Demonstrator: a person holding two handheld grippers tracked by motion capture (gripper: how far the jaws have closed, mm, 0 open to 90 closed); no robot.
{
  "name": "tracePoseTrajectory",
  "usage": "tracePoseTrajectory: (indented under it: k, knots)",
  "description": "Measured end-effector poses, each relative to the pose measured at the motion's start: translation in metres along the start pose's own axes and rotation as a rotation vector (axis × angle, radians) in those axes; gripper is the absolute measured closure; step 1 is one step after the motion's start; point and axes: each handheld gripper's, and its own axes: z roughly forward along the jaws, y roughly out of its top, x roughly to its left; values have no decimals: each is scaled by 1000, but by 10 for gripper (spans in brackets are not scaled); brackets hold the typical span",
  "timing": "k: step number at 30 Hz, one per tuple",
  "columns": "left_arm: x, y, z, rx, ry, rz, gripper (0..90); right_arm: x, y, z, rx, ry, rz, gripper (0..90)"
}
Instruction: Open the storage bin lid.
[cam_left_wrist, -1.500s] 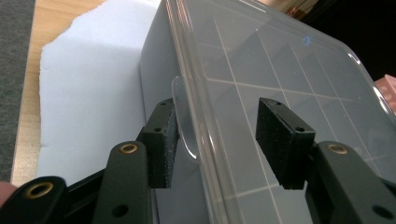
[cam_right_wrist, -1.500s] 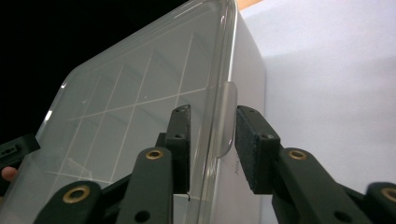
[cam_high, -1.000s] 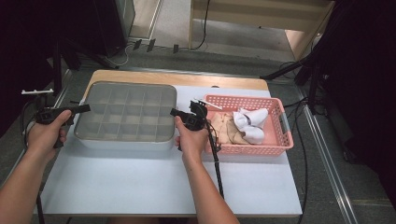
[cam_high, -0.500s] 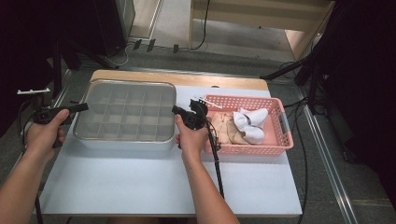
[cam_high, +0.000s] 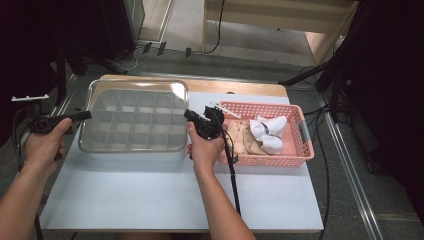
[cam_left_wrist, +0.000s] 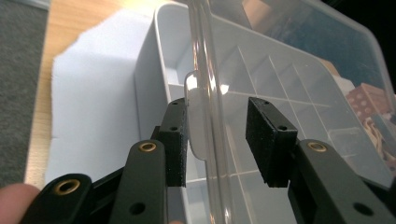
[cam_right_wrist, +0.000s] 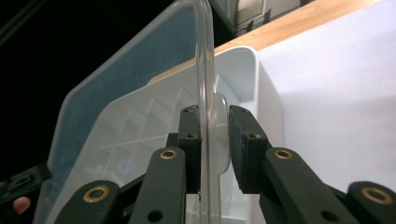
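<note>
A grey compartment box (cam_high: 131, 153) stands on the white table with a clear lid (cam_high: 135, 95) over it. My left gripper (cam_high: 86, 115) is at the lid's left edge. In the left gripper view the lid's rim (cam_left_wrist: 205, 56) runs between the jaws of the left gripper (cam_left_wrist: 217, 116): one pad touches the lid's tab and the other stands off it. My right gripper (cam_high: 190, 116) is at the lid's right edge. Its jaws have just been closing, and in the right gripper view the right gripper (cam_right_wrist: 215, 116) pinches the lid's rim and tab (cam_right_wrist: 222, 107), above the box (cam_right_wrist: 243, 70).
A pink basket (cam_high: 302, 150) sits right of the box, holding white socks (cam_high: 270, 132) and a beige cloth (cam_high: 242, 141). A cable (cam_high: 232, 175) trails from the right gripper over the white table top (cam_high: 150, 200). The wooden edge (cam_high: 240, 89) runs along the back.
The lid looks lifted slightly off the box. Both hands have stayed at the box's sides.
</note>
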Motion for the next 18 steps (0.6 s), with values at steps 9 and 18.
tracePoseTrajectory:
  k: [9, 18]
  knots:
    - [-7, -2, -18, -33, 9, 30, 630, 10, -4, -10, -3, 21, -43, 766]
    - [-9, -12, -38, -84, -56, 24, 670, 14, -11, -26, 12, 35, -15, 767]
